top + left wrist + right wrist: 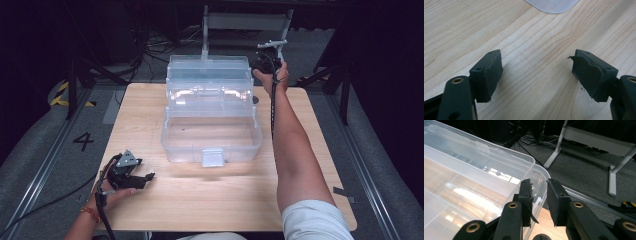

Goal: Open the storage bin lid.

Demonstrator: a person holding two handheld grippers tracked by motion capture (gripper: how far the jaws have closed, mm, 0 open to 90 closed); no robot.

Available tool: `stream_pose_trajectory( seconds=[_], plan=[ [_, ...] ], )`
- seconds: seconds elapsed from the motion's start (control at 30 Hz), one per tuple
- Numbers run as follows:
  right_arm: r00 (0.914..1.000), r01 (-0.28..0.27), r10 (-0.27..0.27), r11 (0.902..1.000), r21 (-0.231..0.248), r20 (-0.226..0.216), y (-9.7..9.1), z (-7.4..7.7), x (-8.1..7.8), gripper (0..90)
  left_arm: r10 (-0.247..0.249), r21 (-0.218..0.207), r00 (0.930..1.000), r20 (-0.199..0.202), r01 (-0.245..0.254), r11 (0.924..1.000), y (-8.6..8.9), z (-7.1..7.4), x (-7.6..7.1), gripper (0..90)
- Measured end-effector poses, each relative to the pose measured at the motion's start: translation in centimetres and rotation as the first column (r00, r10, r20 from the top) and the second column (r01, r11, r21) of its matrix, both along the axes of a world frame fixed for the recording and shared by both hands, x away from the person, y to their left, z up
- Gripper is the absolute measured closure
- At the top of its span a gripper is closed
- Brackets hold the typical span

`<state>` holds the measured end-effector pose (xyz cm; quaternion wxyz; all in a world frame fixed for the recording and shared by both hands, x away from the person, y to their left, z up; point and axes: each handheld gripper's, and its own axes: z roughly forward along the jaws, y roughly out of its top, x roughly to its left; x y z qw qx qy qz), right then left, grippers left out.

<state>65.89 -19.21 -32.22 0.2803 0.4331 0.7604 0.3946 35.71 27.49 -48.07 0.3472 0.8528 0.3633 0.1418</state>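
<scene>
Your right hand-held gripper (539, 202), nearly clenched on nothing, sits at the clear plastic tiered box's (212, 112) two o'clock corner; nip that edge next, while your left hand-held gripper (536, 75) rests released on the wooden surface (200, 200).

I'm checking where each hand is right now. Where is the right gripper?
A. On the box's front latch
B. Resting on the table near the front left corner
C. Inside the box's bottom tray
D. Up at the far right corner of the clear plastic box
D: in the high view the right gripper is at the far right corner of the clear plastic box, beside its raised lid.
</scene>
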Motion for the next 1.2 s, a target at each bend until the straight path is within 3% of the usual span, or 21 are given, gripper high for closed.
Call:
stream_pose_trajectory(
  seconds=[0.2, 0.83, 1.2],
  plan=[
    [0.9995, -0.025, 0.026, 0.9992, -0.031, 0.02, -0.1, 0.6, -1.3, 75.3, -0.008, 0.0, 1.0, -0.005, 0.008, 1.0, 0.0, 0.0, 0.1, 24.5],
    [0.9937, -0.088, 0.089, 0.9958, -0.024, 0.068, -2.5, 1.2, -6.8, 74.8, -0.009, 0.003, 1.0, -0.001, 0.009, 1.0, 0.0, 0.0, 0.1, 24.5],
    [0.9918, -0.103, 0.104, 0.9944, -0.024, 0.074, -4.3, 0.6, -9.9, 73.4, -0.017, 0.004, 0.9999, 0.004, 0.017, 0.9999, 0.0, 0.0, 0.2, 23.8]
  ],
)
